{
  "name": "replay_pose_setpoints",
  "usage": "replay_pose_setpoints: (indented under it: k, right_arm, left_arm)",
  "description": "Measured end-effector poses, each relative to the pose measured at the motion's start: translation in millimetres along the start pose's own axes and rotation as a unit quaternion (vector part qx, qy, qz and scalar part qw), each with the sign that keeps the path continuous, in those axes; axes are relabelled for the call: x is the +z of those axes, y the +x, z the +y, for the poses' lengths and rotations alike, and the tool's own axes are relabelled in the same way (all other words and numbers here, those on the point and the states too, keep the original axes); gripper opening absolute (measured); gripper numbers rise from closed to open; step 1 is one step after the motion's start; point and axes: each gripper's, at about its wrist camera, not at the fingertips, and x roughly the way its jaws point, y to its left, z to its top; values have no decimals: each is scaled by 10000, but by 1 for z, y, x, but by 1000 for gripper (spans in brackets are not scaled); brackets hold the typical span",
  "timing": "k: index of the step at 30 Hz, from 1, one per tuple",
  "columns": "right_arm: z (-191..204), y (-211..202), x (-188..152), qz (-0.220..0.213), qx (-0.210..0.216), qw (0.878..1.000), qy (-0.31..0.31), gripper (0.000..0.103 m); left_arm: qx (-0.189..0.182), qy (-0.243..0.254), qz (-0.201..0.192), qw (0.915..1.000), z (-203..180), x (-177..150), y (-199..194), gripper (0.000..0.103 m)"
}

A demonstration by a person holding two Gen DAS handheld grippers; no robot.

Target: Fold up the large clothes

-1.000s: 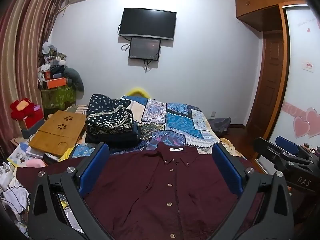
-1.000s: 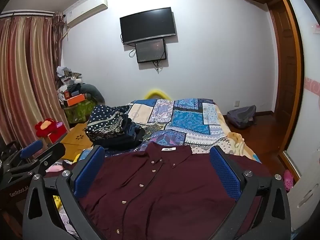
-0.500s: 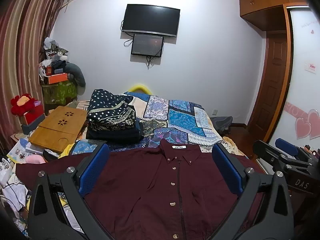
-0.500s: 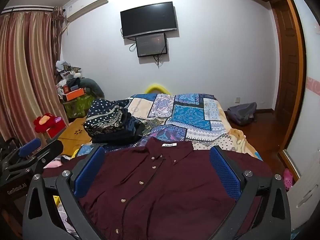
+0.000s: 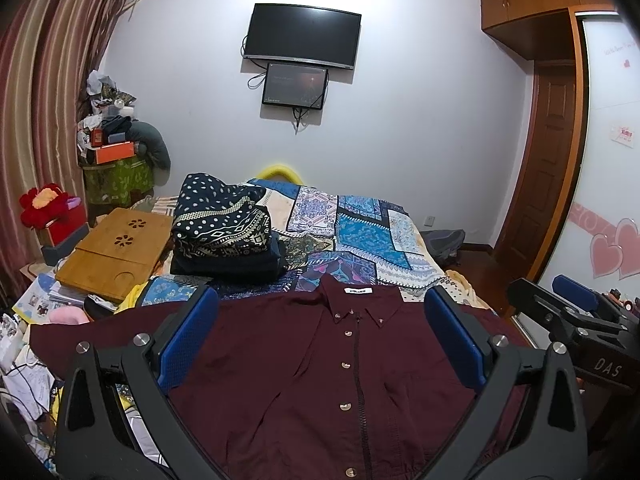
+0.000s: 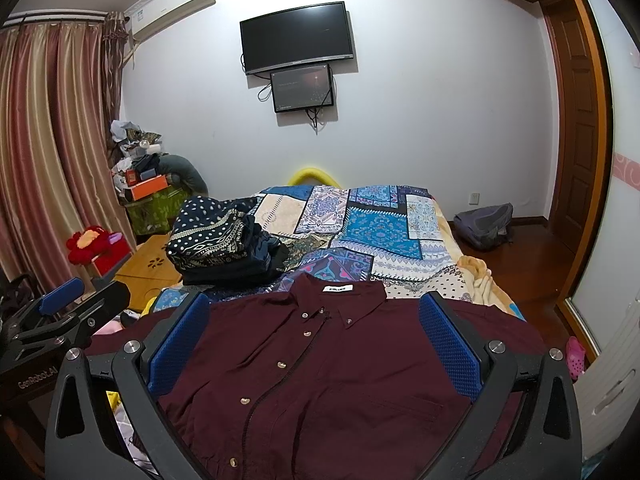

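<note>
- While the left wrist view is looking down the bed, the left gripper (image 5: 320,334) is hovering over a maroon shirt (image 5: 328,384) with its blue pads spread wide and nothing between them.
- The shirt is lying flat and buttoned, front up, on the near end of the patchwork bedspread (image 5: 360,236), collar pointing toward the far wall.
- A folded pile of dark patterned clothes (image 5: 224,232) is sitting on the bedspread just beyond the shirt's left shoulder.
- A wooden lap tray (image 5: 116,248) is resting left of that pile, bare on top.
- A green bin (image 5: 116,180) in the corner is overflowing with heaped things, an orange box (image 5: 114,152) sitting on its top.
- The right gripper (image 5: 576,308) is showing at the right edge, seen side on, so I cannot tell from here how its fingers are standing.

- In the right wrist view, the right gripper (image 6: 314,328) is hanging over the same shirt (image 6: 328,380), its pads parted wide and gripping nothing.
- The shirt's white neck label (image 6: 337,289) is facing up, the placket running down toward the camera.
- The clothes pile (image 6: 218,240) is lying beyond the collar, to the left.
- The green bin (image 6: 156,208) is standing by the curtain, still heaped full.
- A grey backpack (image 6: 486,226) is slumping on the wooden floor beside the bed.
- The left gripper (image 6: 64,312) is poking in at the left edge.
</note>
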Motion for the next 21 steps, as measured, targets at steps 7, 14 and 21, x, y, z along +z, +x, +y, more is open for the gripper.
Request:
replay_pose_setpoints:
  k: [7, 14, 21]
  right_arm:
    - [-1, 1, 0, 1, -1, 10000, -11, 103]
    - [-1, 1, 0, 8, -2, 10000, -10, 103]
    - [-1, 3, -1, 17, -10, 10000, 10, 103]
  left_arm:
    - [-6, -6, 15, 10000, 1, -2, 0, 103]
    - [-3, -13, 24, 10000, 1, -2, 0, 103]
    - [3, -45, 68, 10000, 2, -2, 4, 103]
